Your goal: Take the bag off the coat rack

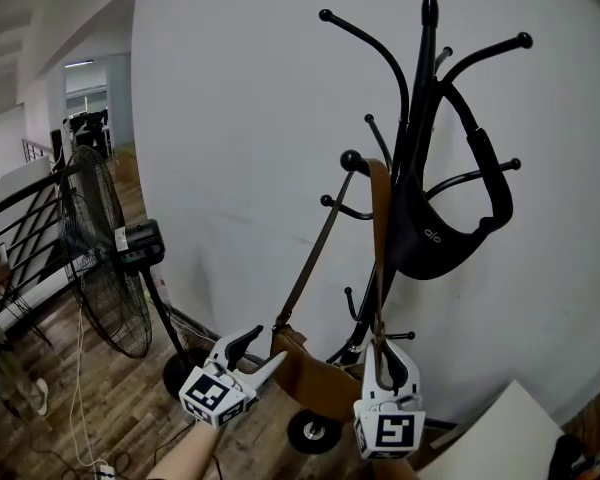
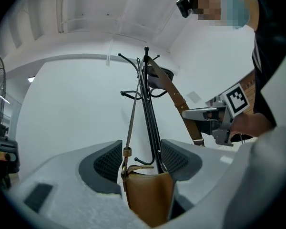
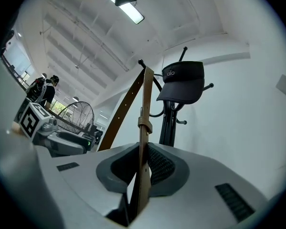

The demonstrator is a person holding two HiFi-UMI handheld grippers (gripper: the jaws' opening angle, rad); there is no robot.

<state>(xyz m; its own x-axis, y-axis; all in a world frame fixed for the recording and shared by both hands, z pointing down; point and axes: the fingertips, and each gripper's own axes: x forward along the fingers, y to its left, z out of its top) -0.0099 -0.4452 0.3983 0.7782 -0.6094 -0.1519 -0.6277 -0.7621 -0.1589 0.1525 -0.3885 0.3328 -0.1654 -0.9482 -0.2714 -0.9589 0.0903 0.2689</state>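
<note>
Strap pinched, bag not yet off rack.
Right tool [image 1: 388, 353] clamps strap [image 1: 380, 228]. Left tool [image 1: 263, 348] gapes wide around bag [image 1: 315, 376], pads not pressing. Strap loops over 1 rack [image 1: 423, 88] knob [image 1: 352, 160], so next it likely needs lifting clear. Visor [image 1: 435, 243] crowds the right, wall [image 1: 230, 118] is behind, and there is room toward fan [image 1: 105, 258].

You are facing a black coat rack [image 1: 423, 88] standing against a white wall [image 1: 240, 118]. A brown bag [image 1: 315, 376] is hanging low, its strap [image 1: 380, 228] looping over a knobbed hook. Your right gripper [image 1: 390, 353] is pinching the strap just above the bag. Your left gripper [image 1: 267, 346] is holding its jaws apart at the bag's left end. A black visor [image 1: 440, 238] is hanging on the rack's right side; a fan [image 1: 105, 258] is standing at left.
</note>
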